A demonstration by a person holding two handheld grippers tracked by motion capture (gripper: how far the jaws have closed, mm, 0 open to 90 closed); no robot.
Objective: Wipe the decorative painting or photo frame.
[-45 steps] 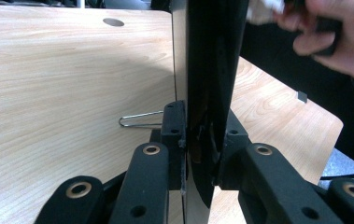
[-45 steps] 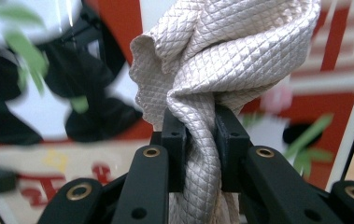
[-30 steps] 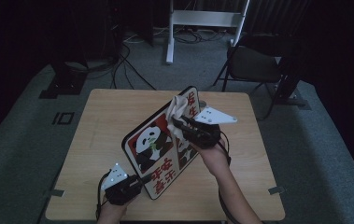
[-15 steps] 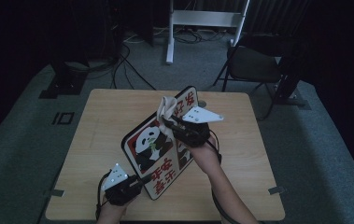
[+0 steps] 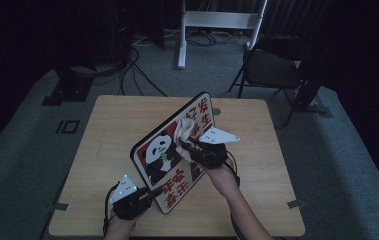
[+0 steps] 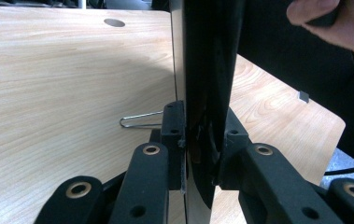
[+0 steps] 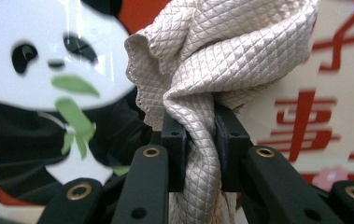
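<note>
Left gripper [image 5: 149, 194]: black linked jaws, brass-ringed pivots, grey three-cornered plate on top.
Right gripper [image 5: 187, 148]: matching black build, black cable.

A beige diamond-quilted cloth [image 7: 221, 60] is showing against a glossy board [image 7: 39, 70] bearing a black-and-white panda, green leaves and red characters.

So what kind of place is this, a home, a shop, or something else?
Probably a studio or lab set up for recording, not a home. A lone light wooden table sits on grey carpet in a dark room, loose black cables trail across the floor, and a white metal stand and a black folding chair wait behind.
</note>
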